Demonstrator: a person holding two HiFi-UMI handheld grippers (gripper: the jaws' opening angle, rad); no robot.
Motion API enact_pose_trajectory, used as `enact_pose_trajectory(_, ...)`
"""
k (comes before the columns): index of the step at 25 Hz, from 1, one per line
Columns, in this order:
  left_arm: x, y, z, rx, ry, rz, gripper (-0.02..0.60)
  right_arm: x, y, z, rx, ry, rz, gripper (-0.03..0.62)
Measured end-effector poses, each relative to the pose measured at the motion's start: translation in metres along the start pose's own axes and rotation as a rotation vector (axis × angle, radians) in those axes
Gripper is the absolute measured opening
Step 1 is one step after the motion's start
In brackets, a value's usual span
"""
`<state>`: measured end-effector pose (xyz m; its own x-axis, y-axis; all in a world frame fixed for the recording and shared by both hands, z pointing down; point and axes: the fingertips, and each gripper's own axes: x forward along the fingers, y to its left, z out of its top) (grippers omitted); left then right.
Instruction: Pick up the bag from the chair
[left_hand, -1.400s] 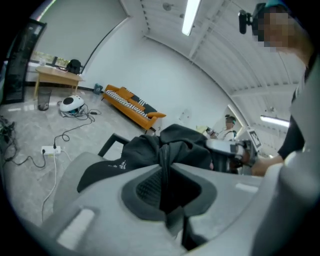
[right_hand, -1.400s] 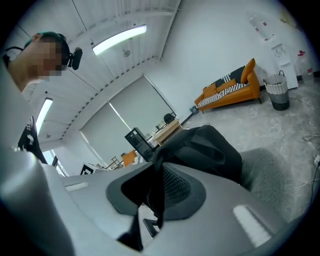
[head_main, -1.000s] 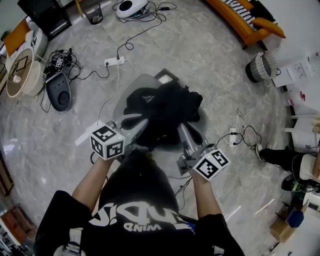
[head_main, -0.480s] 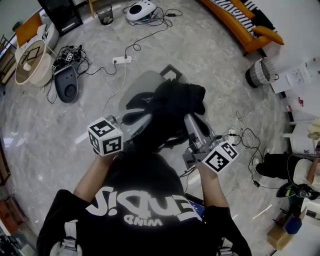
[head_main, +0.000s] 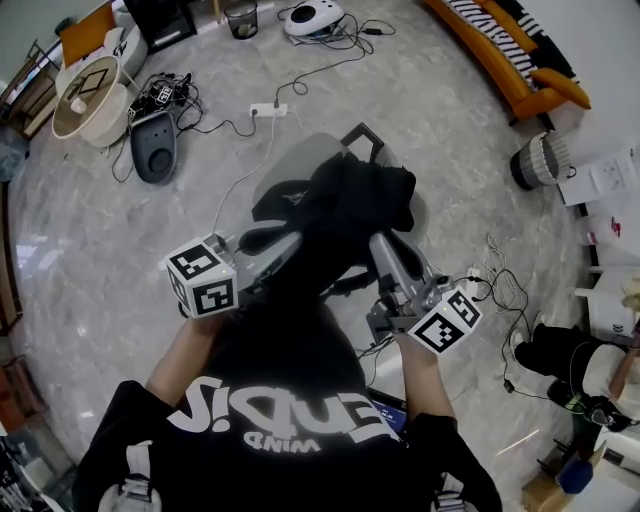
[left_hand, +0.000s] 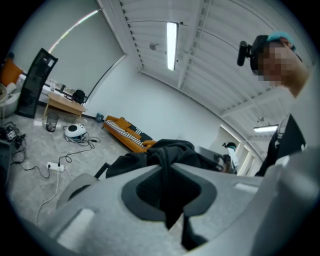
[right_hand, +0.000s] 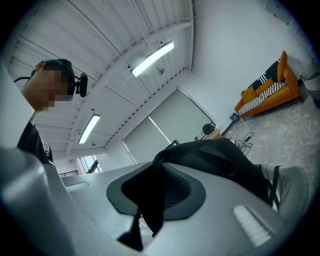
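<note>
A black bag (head_main: 340, 215) of soft fabric hangs bunched between my two grippers, over the grey seat of the chair (head_main: 290, 165). My left gripper (head_main: 288, 242) reaches in from the left and is shut on the bag's black fabric (left_hand: 167, 200). On the bag's right side my right gripper (head_main: 378, 242) is shut on a black strap (right_hand: 150, 200). The bag's bulk (left_hand: 170, 150) rises just past the left gripper's jaws, and it fills the space beyond the right ones too (right_hand: 215, 160). The bag hides most of the seat.
A white power strip (head_main: 265, 108) with trailing cords lies on the marble floor behind the chair. A dark grey device (head_main: 152, 158) and a round stool (head_main: 85, 95) sit at the far left. An orange sofa (head_main: 510, 50) and a basket (head_main: 540, 160) stand at the right. A person's legs (head_main: 570, 345) show at the right.
Both grippers keep their hold on the bag. The head view has shifted, so the floor objects slid right and down in it. The left gripper's cube has drifted slightly left.
</note>
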<state>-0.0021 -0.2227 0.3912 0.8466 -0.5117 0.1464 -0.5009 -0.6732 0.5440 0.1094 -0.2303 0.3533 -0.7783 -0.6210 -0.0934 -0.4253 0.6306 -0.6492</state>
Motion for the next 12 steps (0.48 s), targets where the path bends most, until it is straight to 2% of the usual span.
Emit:
enact_pose_trajectory(5,-0.013,-0.008,-0.009,-0.012,0.014,-0.021,0.028,-0.004,0.013,-0.009,-0.003,0.001,0.004,0.051)
enact_pose_trajectory(12,-0.053,-0.028,-0.014,-0.004,0.026,-0.094,0.028,-0.011,0.059,-0.028,-0.027,-0.054,-0.032,0.051)
